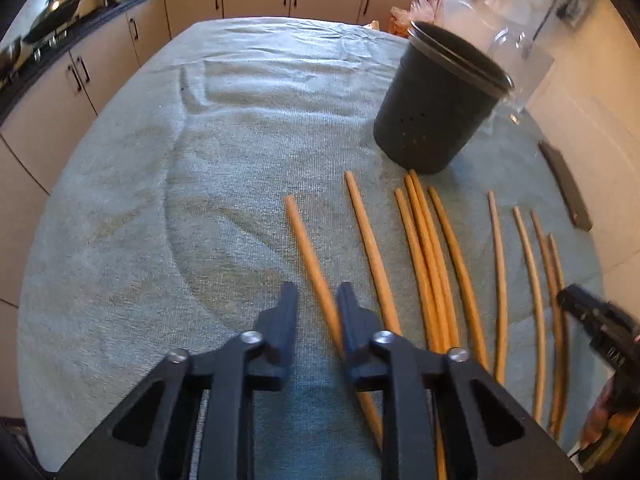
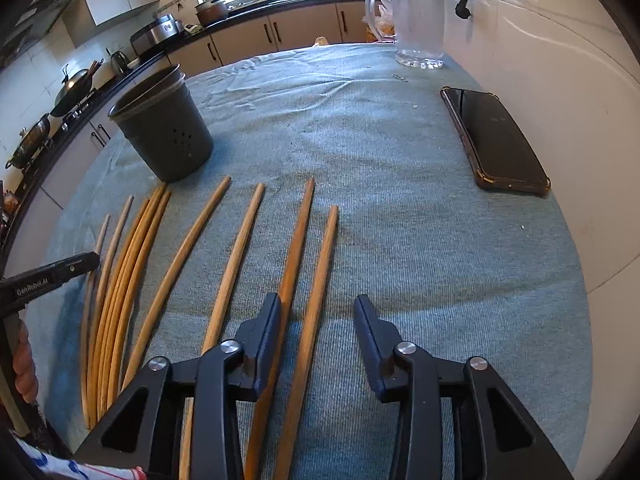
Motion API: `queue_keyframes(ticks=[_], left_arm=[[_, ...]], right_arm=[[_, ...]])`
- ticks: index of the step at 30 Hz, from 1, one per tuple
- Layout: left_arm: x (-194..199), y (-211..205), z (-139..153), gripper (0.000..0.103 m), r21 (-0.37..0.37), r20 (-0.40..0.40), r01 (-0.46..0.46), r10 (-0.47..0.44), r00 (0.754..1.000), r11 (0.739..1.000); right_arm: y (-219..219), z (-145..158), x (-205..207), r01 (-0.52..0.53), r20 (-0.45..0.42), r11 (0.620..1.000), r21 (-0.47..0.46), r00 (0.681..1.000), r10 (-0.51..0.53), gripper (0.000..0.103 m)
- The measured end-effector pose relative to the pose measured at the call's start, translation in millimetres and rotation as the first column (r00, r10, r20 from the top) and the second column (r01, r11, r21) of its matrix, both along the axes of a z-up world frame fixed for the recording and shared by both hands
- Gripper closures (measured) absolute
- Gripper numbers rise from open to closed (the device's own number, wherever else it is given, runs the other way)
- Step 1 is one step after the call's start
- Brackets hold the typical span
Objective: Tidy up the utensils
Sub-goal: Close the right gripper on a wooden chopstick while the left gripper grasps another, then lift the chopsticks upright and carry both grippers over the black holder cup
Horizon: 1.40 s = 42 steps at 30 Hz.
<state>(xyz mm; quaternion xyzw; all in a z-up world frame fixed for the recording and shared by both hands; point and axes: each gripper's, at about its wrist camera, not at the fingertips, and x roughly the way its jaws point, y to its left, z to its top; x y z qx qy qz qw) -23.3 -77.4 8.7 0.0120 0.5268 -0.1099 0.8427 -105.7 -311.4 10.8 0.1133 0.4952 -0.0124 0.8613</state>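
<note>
We see ten wooden chopsticks (image 2: 296,248) lying in a loose row on the towel-covered table (image 2: 400,184), tips pointing far; the dark perforated holder (image 2: 166,132) stands upright just beyond their far ends, on the left in the right view. Our left claw (image 1: 317,300) is partly open, low over the table, the leftmost chopstick (image 1: 308,248) running between its fingers; grip on it unclear. Our right claw (image 2: 318,310) is wide open, straddling the rightmost chopstick (image 2: 320,276), holding nothing. A phone (image 2: 494,140) lies far right; a glass pitcher (image 2: 418,20) stands at the far edge.
</note>
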Motion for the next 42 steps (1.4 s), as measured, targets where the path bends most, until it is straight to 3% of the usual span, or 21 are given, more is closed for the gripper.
queue_keyframes(ticks=[4,7,12,17,25,27,30,31,32,33,34,38,42], left_arm=[[-2.7,-1.3,0.1,0.092,0.028,-0.003,0.027,-0.027,1.0,0.999],[-6.8,5.5,0.7,0.093,0.025,-0.016,0.04,-0.039,0.999,0.999],[-18.5,17.8,2.4,0.093,0.034,-0.031,0.073,-0.072,0.997,0.997],[-15.5,30.8,3.7,0.093,-0.019,-0.101,0.091,-0.093,0.991,0.996],[4.1,18.2,4.2,0.092,0.031,-0.173,0.131,-0.124,0.977,0.991],[9.0,16.0,4.0,0.086,0.023,-0.193,0.134,-0.127,0.973,0.991],[15.5,9.8,3.9,0.062,-0.013,-0.228,0.164,-0.162,0.96,0.986],[15.7,7.6,4.0,0.062,-0.005,-0.229,0.171,-0.168,0.959,0.985],[15.0,5.9,4.3,0.064,0.013,-0.221,0.174,-0.167,0.961,0.985],[13.5,5.3,4.7,0.093,0.03,-0.205,0.172,-0.162,0.965,0.985],[11.4,6.1,4.3,0.097,0.025,-0.2,0.168,-0.16,0.967,0.985],[-1.8,13.8,13.9,0.097,0.008,-0.128,0.152,-0.15,0.98,0.988],[-33.2,27.7,47.5,0.097,-0.015,0.005,0.165,-0.165,0.986,0.986]], right_arm=[[-2.1,-2.2,6.4,-0.006,-0.046,1.0,0.002,0.999,0.006,0.093],[-9.8,-2.4,7.2,-0.01,-0.061,0.999,0.031,0.998,0.012,0.093],[-20.3,-0.9,5.9,0.002,-0.112,1.0,-0.006,0.994,-0.003,0.093],[-25.2,0.4,8.4,-0.024,-0.183,0.999,-0.041,0.983,0.016,0.092],[-20.8,-2.6,41.1,-0.108,-0.325,0.991,-0.082,0.943,0.076,0.088],[-20.7,-3.5,50.4,-0.118,-0.355,0.99,-0.081,0.931,0.081,0.087],[-20.6,-3.3,61.8,-0.132,-0.377,0.988,-0.075,0.921,0.094,0.086],[-20.9,-3.2,63.7,-0.138,-0.377,0.988,-0.072,0.921,0.101,0.087],[-21.0,-2.6,64.3,-0.147,-0.368,0.986,-0.074,0.923,0.11,0.094],[-20.0,-2.0,63.7,-0.157,-0.354,0.984,-0.088,0.928,0.116,0.094],[-17.4,-0.9,59.7,-0.171,-0.332,0.98,-0.105,0.935,0.127,0.095],[-11.7,8.8,42.6,-0.177,-0.246,0.978,-0.111,0.958,0.145,0.096],[-17.6,47.4,12.8,-0.138,-0.083,0.988,-0.069,0.988,0.132,0.096]])
